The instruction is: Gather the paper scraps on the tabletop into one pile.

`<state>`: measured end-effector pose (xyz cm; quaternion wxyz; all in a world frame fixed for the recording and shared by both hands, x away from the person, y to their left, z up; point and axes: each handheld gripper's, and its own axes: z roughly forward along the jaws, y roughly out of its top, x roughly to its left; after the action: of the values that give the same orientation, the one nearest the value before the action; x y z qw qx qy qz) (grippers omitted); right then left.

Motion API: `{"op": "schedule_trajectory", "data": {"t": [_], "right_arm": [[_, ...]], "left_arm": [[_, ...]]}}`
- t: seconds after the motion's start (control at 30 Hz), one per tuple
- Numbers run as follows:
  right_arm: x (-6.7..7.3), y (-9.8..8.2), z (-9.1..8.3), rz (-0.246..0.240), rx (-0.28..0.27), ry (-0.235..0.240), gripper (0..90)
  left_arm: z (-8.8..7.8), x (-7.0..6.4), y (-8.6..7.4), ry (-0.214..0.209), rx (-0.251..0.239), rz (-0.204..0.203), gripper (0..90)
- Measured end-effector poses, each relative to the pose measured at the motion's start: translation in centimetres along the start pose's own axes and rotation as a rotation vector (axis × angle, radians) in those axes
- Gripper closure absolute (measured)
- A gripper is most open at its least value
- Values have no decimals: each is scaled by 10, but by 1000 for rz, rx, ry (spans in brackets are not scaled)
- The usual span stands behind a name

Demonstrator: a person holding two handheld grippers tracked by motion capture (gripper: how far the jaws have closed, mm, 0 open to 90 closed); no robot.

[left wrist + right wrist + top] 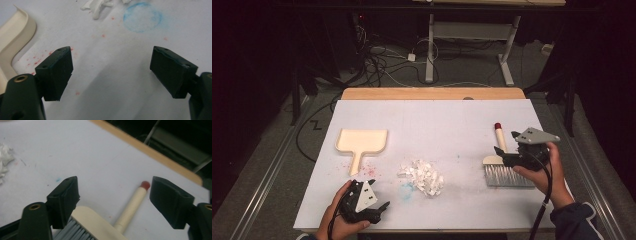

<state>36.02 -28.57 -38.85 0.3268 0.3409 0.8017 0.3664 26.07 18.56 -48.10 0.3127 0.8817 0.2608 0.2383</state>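
The worktop (432, 115) is broad and white, with open room across its far half and between the things. My dustpan (361, 141) lies at left, mouth away from me. My brush (504, 167) lies at right, bristles toward me, red-tipped handle pointing away. The pile of white scraps (422, 176) sits between them, near my edge. My right gripper (113, 202) hovers over the brush head, jaws spread wide, holding nothing. My left gripper (111, 72) rests near the front edge, jaws also apart and empty. I judge a careless grab low on the head could skid the brush toward the right edge, which is close; a hasty sweep might scatter scraps off the near edge.
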Motion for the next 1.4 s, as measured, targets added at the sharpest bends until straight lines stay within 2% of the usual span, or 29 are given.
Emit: {"op": "schedule_trajectory", "data": {"t": [0.07,0.13,0.17,0.27,0.4,0.57,0.63,0.83,1.07,1.4], "right_arm": [[5,-8,-10,37,-53,2,242],[12,-18,-18,27,-91,-29,234],[15,-24,-21,32,-102,-30,234],[29,-41,-26,8,-115,-68,226],[42,-57,-37,-4,-164,-80,216],[53,-67,-41,-26,-147,-83,208],[56,-69,-40,-36,-134,-86,205],[60,-67,-40,-60,-143,-82,205],[62,-67,-39,-62,-135,-78,205],[64,-66,-43,-71,-153,-79,205]], "left_arm": [[-1,0,0,10,-1,0,179],[-2,1,0,24,-9,-2,179],[-3,1,0,28,-15,-3,179],[-6,1,1,55,-31,1,178],[-11,1,-1,81,-54,-2,178],[-14,2,-3,91,-81,-12,178],[-14,3,-3,98,-79,-8,178],[-14,3,-3,109,-77,1,178],[-16,4,-4,115,-84,-7,178],[-14,4,-2,117,-83,-4,178]]}}
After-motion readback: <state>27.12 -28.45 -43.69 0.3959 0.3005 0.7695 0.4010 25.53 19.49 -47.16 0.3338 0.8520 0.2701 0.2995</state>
